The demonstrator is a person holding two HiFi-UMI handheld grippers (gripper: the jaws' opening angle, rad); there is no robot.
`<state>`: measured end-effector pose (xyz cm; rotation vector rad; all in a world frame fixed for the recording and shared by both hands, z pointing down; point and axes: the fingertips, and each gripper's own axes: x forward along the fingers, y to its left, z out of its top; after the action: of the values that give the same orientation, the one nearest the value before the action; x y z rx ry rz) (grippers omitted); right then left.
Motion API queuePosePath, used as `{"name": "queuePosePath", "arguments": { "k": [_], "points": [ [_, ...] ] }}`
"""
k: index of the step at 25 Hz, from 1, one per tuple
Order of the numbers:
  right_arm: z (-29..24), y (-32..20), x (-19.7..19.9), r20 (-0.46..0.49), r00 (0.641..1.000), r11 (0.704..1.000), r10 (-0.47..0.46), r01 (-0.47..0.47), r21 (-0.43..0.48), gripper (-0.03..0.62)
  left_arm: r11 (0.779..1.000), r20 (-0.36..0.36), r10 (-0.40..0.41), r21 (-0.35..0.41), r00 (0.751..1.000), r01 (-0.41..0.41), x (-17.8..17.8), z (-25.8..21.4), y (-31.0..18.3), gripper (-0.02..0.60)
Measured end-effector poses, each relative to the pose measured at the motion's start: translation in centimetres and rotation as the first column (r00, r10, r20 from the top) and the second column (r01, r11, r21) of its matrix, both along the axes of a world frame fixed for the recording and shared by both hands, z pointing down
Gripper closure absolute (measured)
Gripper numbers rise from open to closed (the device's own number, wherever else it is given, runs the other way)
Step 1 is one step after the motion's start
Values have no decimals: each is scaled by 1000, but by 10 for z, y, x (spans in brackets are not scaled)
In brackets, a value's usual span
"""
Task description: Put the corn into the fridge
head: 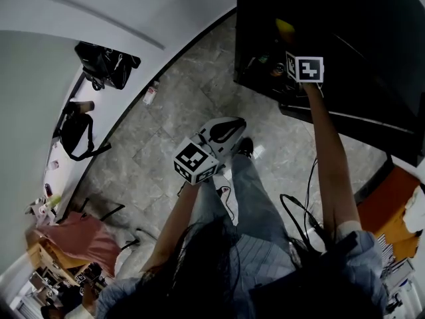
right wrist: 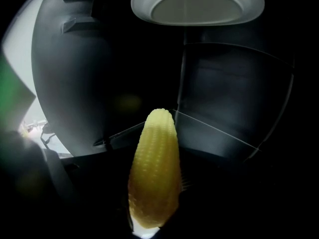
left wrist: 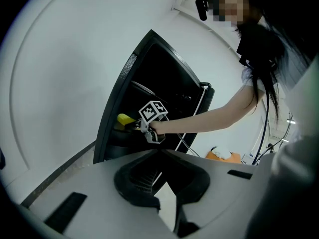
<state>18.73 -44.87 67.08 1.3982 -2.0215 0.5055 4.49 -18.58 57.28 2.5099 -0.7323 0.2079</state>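
The yellow corn (right wrist: 153, 173) stands upright close to the camera in the right gripper view, its base clamped low in the frame where the jaws are lost in the dark. My right gripper (head: 287, 45) is shut on it and reaches into the open black fridge (head: 372, 38), where the corn (head: 285, 28) shows as a yellow spot. In the left gripper view, the right gripper (left wrist: 133, 125) holds the corn (left wrist: 125, 119) at the fridge (left wrist: 115, 108) opening. My left gripper (head: 222, 133) hangs back over the floor, its jaws (left wrist: 160, 156) together and holding nothing.
Inside the fridge a glass shelf (right wrist: 224, 133) lies behind the corn and a white bowl-like shape (right wrist: 197, 3) sits above. Black bags (head: 103, 64) lie by the wall, a small bottle (head: 150, 95) is on the stone floor, and cables (head: 299, 218) trail near my legs.
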Motion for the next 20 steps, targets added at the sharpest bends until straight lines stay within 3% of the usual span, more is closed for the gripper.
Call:
{"name": "queuePosePath", "arguments": {
  "k": [20],
  "points": [
    [-29, 19, 8, -17, 1000, 993, 8, -6, 116, 347, 997, 8, -62, -42, 998, 62, -37, 10, 14, 572]
  ]
}}
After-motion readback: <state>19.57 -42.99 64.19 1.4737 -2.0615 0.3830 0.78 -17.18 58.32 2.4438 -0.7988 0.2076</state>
